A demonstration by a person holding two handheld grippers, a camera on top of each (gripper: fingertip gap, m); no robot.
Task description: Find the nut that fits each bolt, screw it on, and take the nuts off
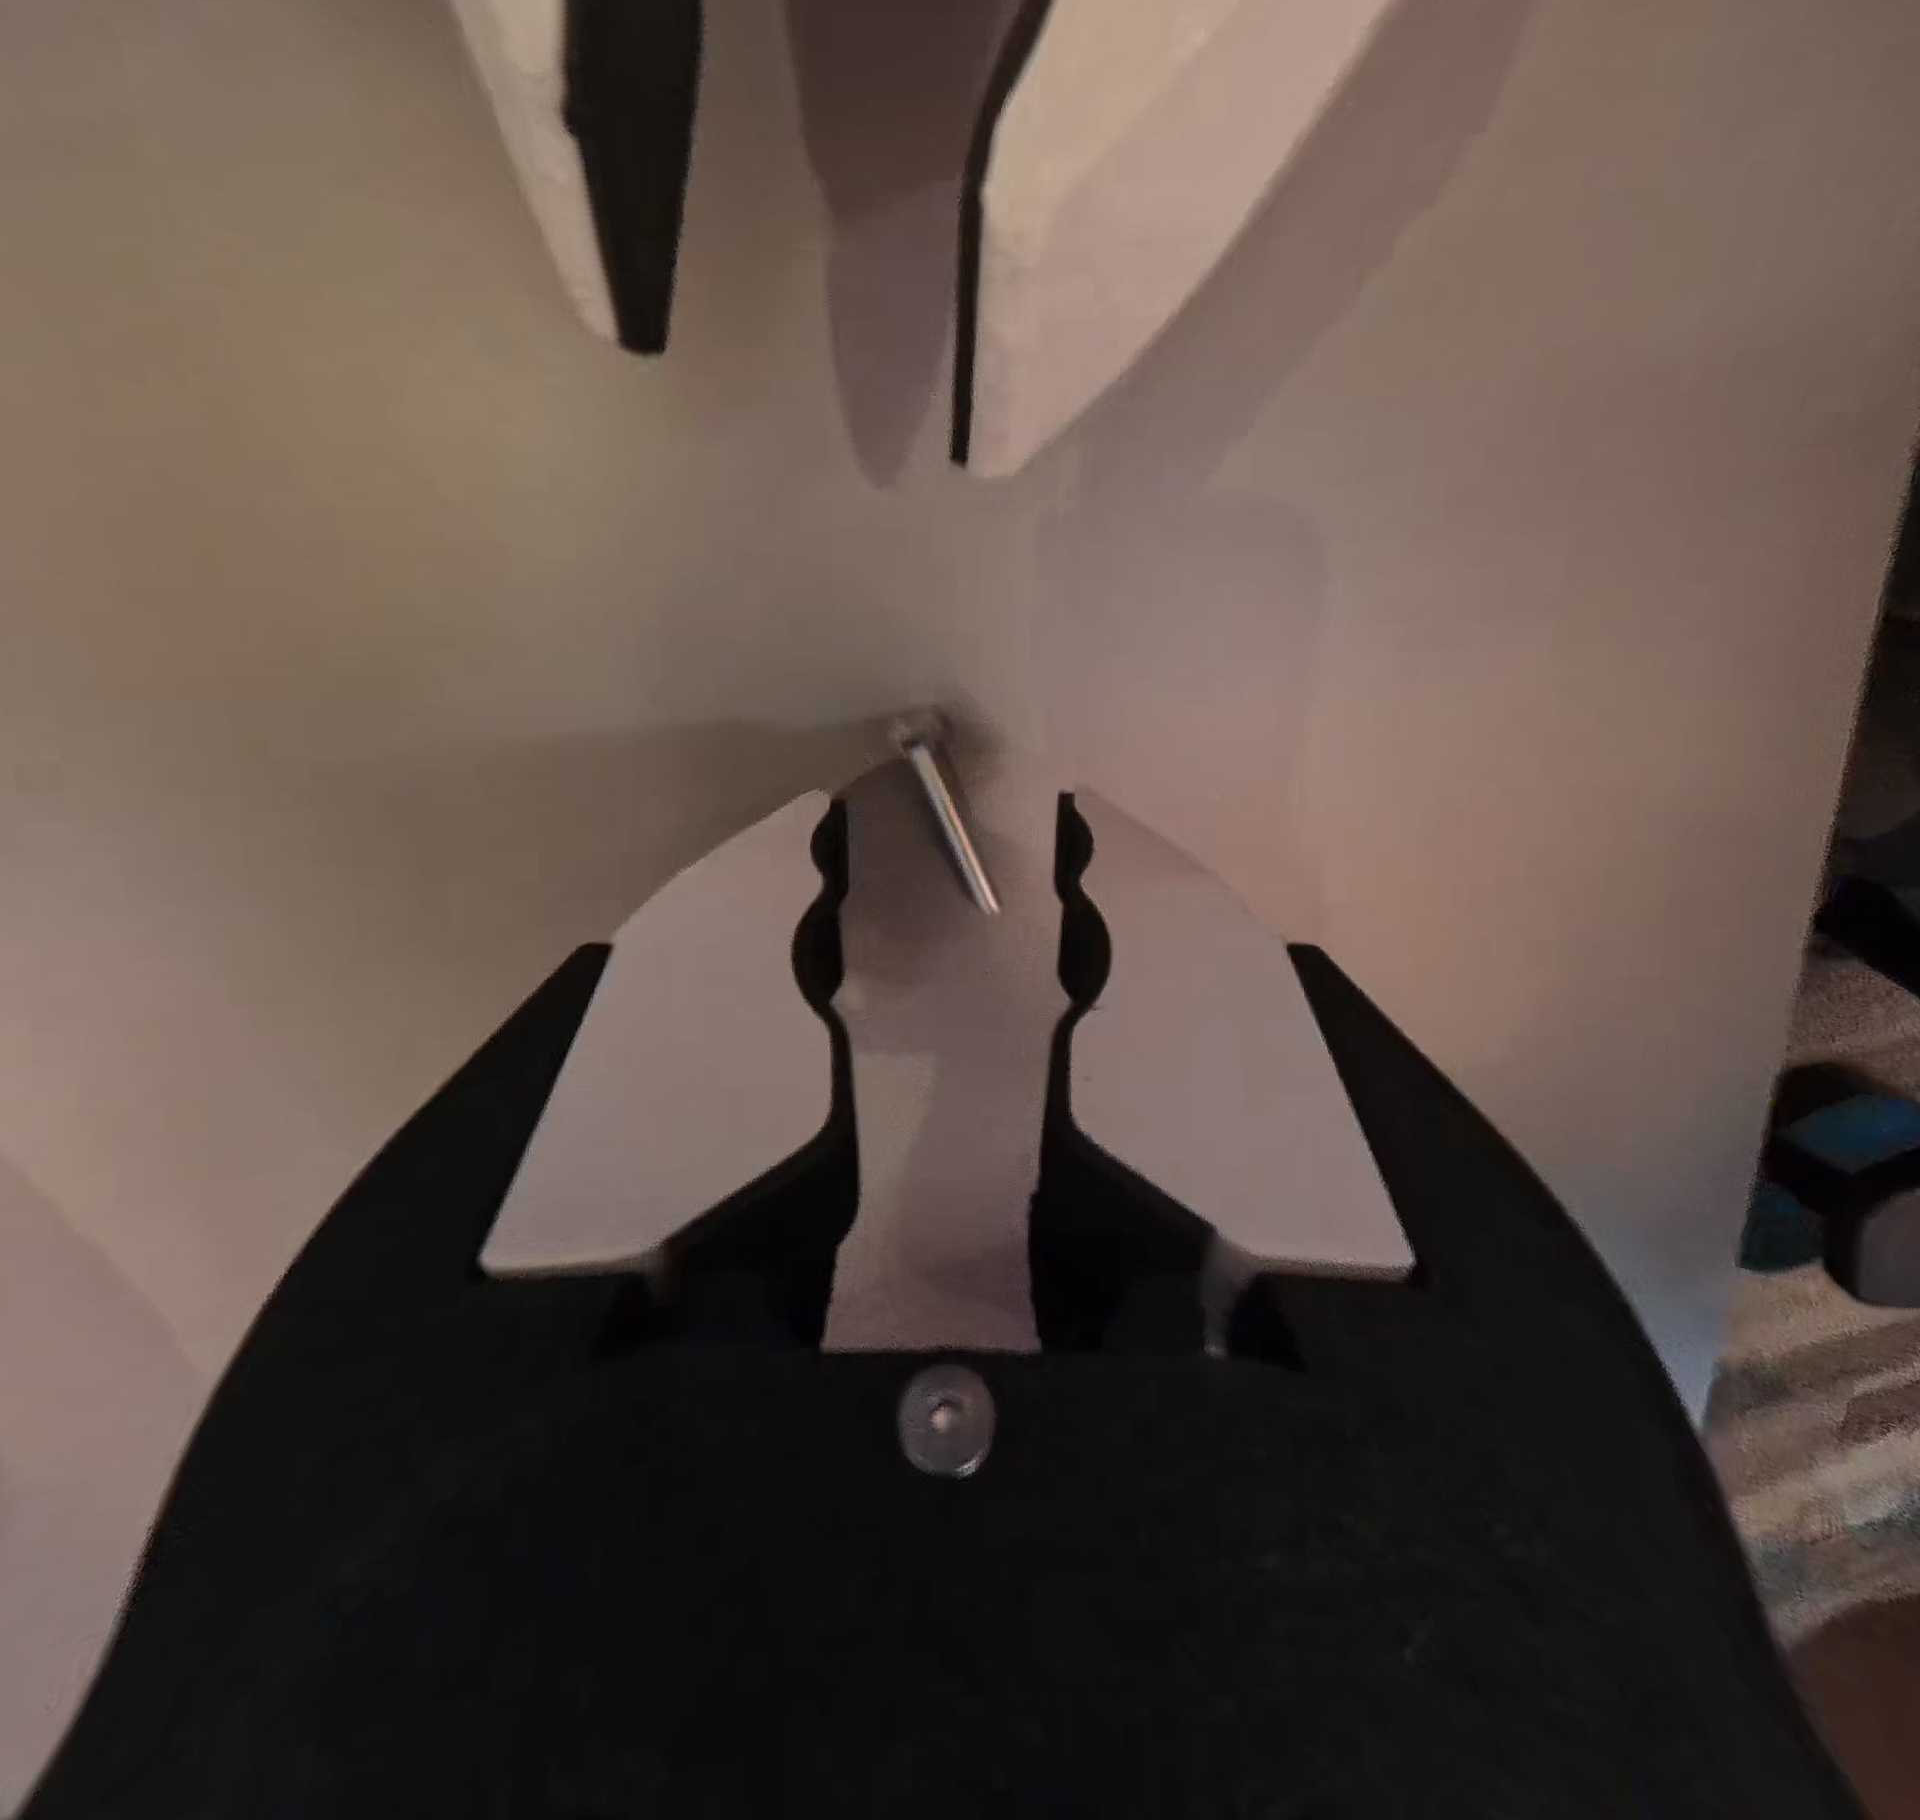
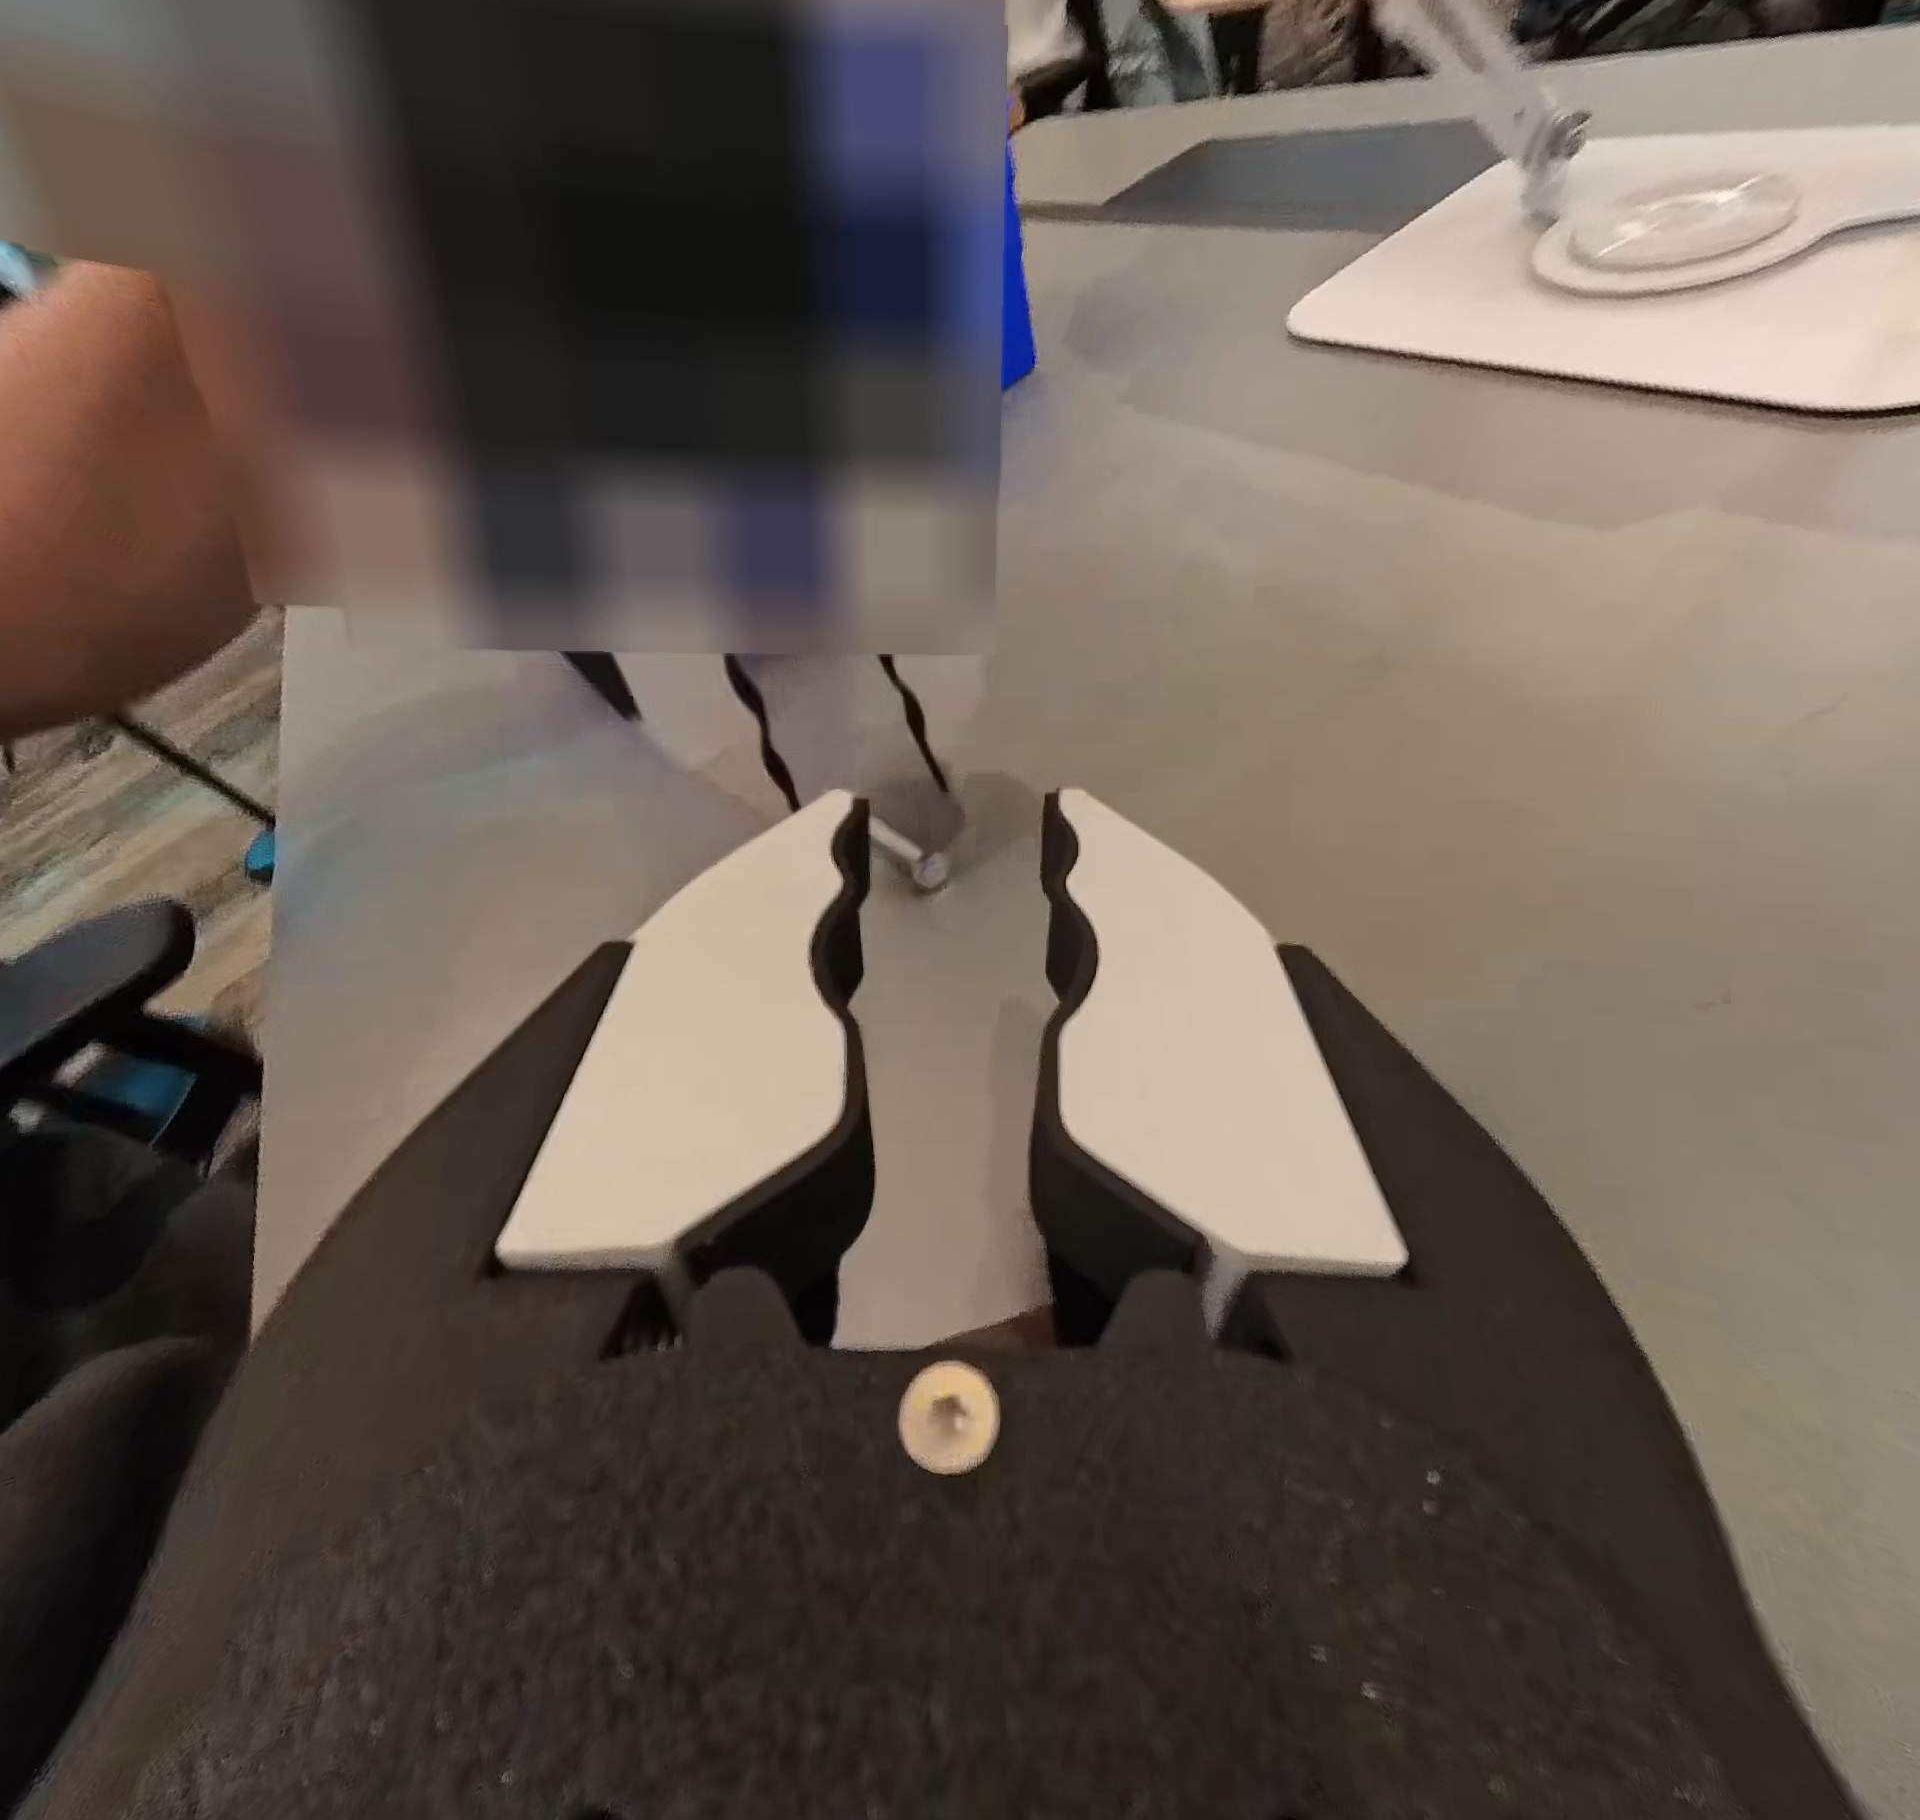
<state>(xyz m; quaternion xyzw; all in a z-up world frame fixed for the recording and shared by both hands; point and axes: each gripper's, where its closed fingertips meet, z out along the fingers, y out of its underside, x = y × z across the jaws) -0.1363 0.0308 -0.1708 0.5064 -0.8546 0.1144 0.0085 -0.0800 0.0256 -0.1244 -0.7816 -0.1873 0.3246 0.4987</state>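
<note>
Grey table (image 1: pixel 312 523): lying under both grippers, bare around the fingers
Bolt (image 1: pixel 951 825): a thin silver bolt is lying on the table just ahead of the left fingertips, inside the line of their gap, its head pointing away from them and its tip reaching back between the two tips
Left gripper (image 1: pixel 951 804): its fingers (image 1: pixel 717 1022) are standing apart, released, gripping nothing; neither finger is touching the bolt
Right gripper (image 2: pixel 951 804): its fingers (image 2: pixel 1164 1022) are also standing apart, released, with the bolt's head (image 2: pixel 925 868) sitting just ahead of the gap, close beside the left fingertip; whether it is touching is unclear
Facing: the two grippers are pointing at each other, tips near, the bolt between them
White stand (image 2: pixel 1621 316): resting on the table well beyond the right fingers, to their right
</note>
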